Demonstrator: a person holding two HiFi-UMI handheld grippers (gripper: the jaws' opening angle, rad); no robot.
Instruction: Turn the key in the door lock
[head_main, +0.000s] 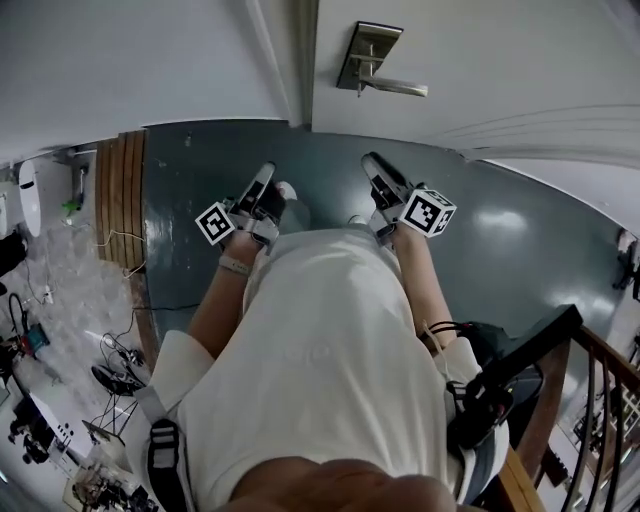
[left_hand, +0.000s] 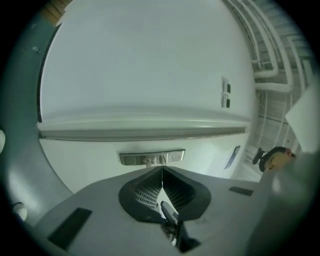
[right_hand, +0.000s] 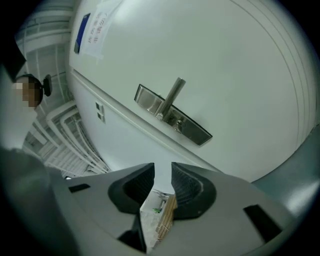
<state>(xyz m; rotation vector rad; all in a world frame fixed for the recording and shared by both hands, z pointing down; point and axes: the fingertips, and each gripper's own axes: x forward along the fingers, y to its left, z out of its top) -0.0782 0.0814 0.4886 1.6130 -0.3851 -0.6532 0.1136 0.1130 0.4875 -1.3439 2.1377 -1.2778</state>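
Note:
A white door (head_main: 480, 60) stands shut ahead of me, with a brushed-metal lock plate (head_main: 368, 55) and lever handle (head_main: 395, 88). In the right gripper view the lever (right_hand: 172, 97) sticks out of the plate (right_hand: 192, 131), which has a small lock fitting below it. No key shows in any view. My left gripper (head_main: 268, 172) is held low, well short of the door, its pads (left_hand: 150, 192) closed tip to tip (left_hand: 162, 171). A small grey metal piece sits in the gap behind them; I cannot tell what it is. My right gripper (head_main: 370, 160) (right_hand: 163, 172) is open and empty, below the handle.
The door frame (head_main: 300, 60) runs left of the handle. A wooden stair railing (head_main: 590, 400) stands at the right and a wooden strip (head_main: 120, 200) at the left, with cluttered gear beyond. A paper notice (right_hand: 95, 25) hangs on the door. Another person (left_hand: 272, 159) stands nearby.

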